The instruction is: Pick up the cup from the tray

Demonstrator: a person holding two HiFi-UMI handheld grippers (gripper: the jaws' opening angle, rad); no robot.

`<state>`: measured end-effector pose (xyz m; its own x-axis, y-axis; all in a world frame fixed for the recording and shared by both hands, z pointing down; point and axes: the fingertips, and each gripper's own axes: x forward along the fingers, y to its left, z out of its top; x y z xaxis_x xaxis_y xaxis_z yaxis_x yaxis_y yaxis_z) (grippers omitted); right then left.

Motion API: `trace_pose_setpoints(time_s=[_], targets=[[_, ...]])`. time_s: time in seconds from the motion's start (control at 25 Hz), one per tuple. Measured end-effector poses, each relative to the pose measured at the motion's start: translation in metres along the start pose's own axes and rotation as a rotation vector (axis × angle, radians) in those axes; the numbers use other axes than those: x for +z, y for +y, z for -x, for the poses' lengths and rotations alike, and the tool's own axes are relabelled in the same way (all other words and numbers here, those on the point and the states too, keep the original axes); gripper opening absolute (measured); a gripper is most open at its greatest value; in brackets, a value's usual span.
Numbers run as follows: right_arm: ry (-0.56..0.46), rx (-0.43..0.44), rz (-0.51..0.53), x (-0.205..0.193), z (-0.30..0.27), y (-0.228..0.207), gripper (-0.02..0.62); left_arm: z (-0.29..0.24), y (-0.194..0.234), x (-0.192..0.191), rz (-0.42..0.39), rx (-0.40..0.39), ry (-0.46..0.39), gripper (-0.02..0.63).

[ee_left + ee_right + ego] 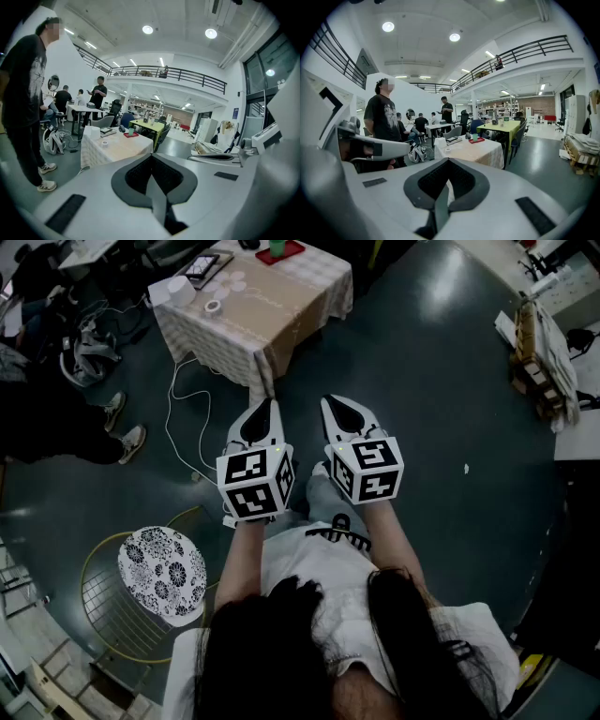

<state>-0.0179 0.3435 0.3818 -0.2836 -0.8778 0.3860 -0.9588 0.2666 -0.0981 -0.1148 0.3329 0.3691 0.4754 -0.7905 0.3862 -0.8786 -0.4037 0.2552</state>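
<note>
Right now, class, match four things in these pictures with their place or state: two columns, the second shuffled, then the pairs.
1 small green cup
2 white tape ring
3 round floral-seated stool
4 left tool

A on the dark floor
B jaws shut, empty
C on the red tray
D flat on the beige checked tablecloth

Pairs: 1-C, 2-D, 3-A, 4-B

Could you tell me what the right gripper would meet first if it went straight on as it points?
Probably the floor just short of the cloth-covered table; the right gripper tilts downward, though depth is unclear.
</note>
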Motion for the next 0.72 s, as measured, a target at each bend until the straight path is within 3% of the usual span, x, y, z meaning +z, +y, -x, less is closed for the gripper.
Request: trace_pose_setpoints(time_s=[0.52,0.72], targets=[[0.015,0.007,-0.005,0.010,-0.026,-0.025,0.005,-0.036,-0.004,0.011,0.007,0.016,0.024,0.005],[-0.003,0.075,-0.040,0.020,-0.043,-0.042,0.009,-0.062,-0.007,0.022,0.013,0.031,0.021,0.005]])
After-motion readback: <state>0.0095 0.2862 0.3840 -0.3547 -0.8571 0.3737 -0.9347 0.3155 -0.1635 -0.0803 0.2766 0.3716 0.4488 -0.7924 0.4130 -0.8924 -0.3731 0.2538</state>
